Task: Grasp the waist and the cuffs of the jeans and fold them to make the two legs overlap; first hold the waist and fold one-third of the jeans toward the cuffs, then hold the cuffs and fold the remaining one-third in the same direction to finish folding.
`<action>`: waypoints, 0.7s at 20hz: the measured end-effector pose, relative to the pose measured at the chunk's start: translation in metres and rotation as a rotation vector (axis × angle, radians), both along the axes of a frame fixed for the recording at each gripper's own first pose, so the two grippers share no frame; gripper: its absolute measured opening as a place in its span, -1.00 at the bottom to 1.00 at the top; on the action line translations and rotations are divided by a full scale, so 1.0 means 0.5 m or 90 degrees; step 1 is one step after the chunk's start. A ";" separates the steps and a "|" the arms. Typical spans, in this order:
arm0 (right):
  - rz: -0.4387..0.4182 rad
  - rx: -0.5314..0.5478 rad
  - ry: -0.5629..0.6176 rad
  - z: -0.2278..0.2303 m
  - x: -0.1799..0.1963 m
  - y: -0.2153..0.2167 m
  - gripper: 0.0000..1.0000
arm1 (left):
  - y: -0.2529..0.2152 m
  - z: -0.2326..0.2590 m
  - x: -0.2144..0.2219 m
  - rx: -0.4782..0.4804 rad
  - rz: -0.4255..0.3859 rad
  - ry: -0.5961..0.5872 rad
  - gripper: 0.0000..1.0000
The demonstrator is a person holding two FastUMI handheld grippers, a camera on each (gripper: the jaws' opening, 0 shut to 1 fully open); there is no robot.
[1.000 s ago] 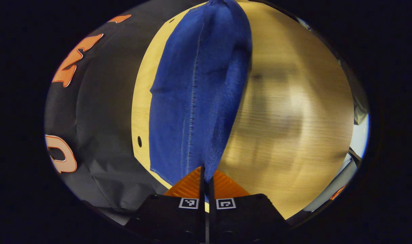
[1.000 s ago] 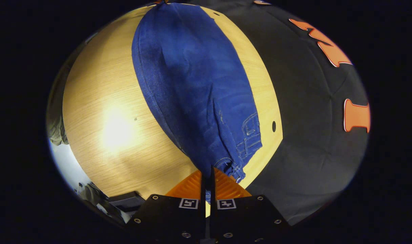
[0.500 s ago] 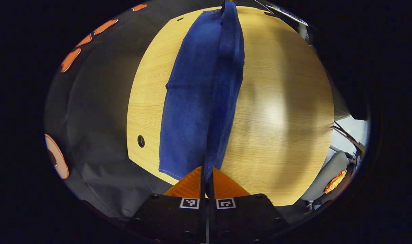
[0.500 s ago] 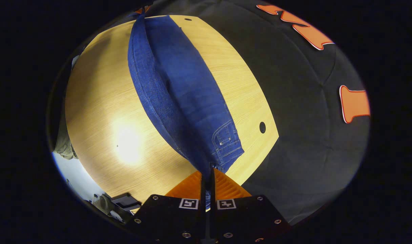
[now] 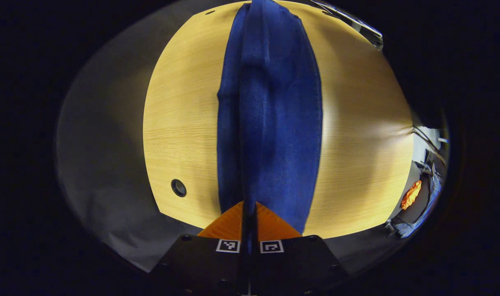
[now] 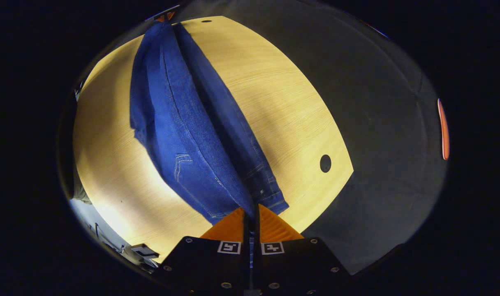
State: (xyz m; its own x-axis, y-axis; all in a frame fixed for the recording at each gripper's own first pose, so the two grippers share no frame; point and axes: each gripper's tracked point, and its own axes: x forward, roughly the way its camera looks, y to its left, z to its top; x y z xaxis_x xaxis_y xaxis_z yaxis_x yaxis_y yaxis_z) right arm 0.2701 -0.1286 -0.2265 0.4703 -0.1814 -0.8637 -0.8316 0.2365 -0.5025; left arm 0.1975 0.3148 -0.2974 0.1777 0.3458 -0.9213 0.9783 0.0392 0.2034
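Note:
Dark blue jeans (image 5: 274, 115) hang stretched lengthwise above a light wooden table (image 5: 180, 123), sagging in a long fold between the two grippers. In the left gripper view my left gripper (image 5: 248, 209) is shut on the cuff end of the cloth, which runs straight away from it. In the right gripper view my right gripper (image 6: 252, 211) is shut on the waist end of the jeans (image 6: 184, 139), where a pocket and seams show. Beneath the lifted layer a second strip of the jeans lies lower, toward the table (image 6: 283, 107). At the far end of the jeans the other gripper (image 6: 164, 17) shows small.
The table has a round cable hole (image 5: 178, 188) near one corner and another hole (image 6: 325, 163) near the right gripper's end. Black cloth wall surrounds the table's far side. A chair and floor clutter (image 5: 414, 197) lie past the table edge.
Both grippers have lifted and swung the held edge of the jeans over; the upper leg now hangs broad over the lower one, and the back pocket side faces the right gripper.

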 end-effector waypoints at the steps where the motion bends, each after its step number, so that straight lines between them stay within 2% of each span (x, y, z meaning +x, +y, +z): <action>1: -0.011 0.002 0.008 -0.018 0.014 0.000 -0.92 | 0.004 -0.012 0.023 0.007 -0.006 0.002 -0.94; 3: -0.029 0.012 0.011 -0.055 0.047 0.000 -0.92 | 0.007 -0.042 0.060 0.024 -0.024 0.006 -0.94; 4: -0.046 0.009 0.004 -0.067 0.064 -0.002 -0.92 | 0.027 -0.061 0.067 0.047 -0.013 0.014 -0.89; 5: -0.058 0.018 0.000 -0.070 0.075 0.003 -0.78 | 0.008 -0.042 0.065 0.058 0.002 0.013 -0.26; 6: -0.067 0.020 -0.022 -0.068 0.100 0.006 -0.61 | 0.032 -0.070 0.078 0.057 0.008 -0.002 0.37; 7: -0.078 0.022 -0.040 -0.057 0.117 0.007 -0.07 | 0.009 -0.040 0.079 0.052 0.016 -0.023 1.00; 9: -0.085 0.045 -0.088 -0.025 0.154 0.023 1.00 | 0.028 -0.045 0.091 0.036 0.038 -0.056 0.99; 12: -0.116 0.072 -0.154 0.052 0.186 0.037 0.97 | 0.040 -0.017 0.090 -0.006 0.097 -0.126 1.00; 14: -0.132 0.088 -0.197 0.092 0.165 0.038 0.97 | 0.039 0.005 0.095 -0.059 0.143 -0.188 0.99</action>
State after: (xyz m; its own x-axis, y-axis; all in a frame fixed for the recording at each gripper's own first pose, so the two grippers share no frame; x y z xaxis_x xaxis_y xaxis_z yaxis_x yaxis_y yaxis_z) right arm 0.3529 -0.1095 -0.1807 0.6782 -0.1916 -0.7094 -0.5733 0.4659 -0.6740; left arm 0.2451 0.3342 -0.2951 0.3693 0.3238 -0.8711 0.8432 0.2775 0.4605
